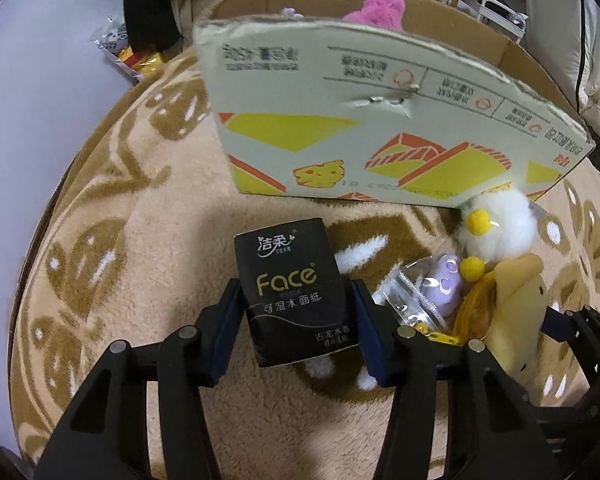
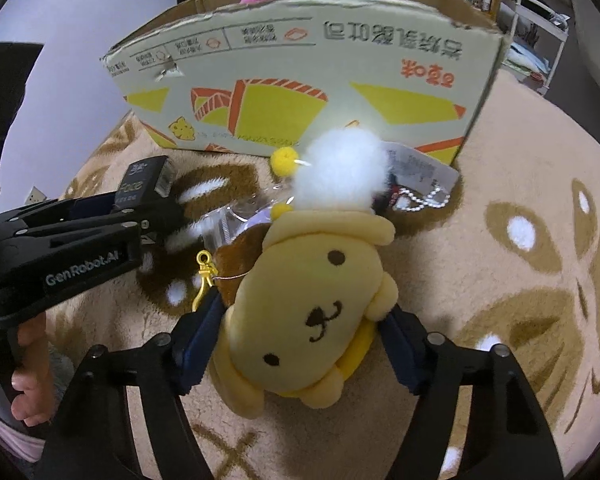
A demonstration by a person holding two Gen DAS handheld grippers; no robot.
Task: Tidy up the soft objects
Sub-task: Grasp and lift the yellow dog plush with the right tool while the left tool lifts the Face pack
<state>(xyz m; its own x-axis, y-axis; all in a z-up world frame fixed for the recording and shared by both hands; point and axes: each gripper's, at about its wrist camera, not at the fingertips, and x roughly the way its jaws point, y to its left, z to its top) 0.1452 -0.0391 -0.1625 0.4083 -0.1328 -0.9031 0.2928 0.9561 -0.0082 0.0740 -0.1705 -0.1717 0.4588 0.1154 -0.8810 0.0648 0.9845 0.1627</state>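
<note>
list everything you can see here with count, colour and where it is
tissue pack: 1, black with gold lettering, on the rug between the left gripper's pads
dog plush: 1, yellow, brown cap, between the right gripper's pads
pompom toy: 1, white with yellow balls, by the box front
clear bag: 1, holds a small purple item, beside the tissue pack
cardboard box: 1, pale green with yellow and orange print, open, behind the toys
pink plush: 1, inside the box
rug: 1, beige and brown, under everything
left gripper: 1, black, pads pressing the tissue pack
right gripper: 1, black, pads against the dog plush
hand: 1, on the left gripper's handle
</note>
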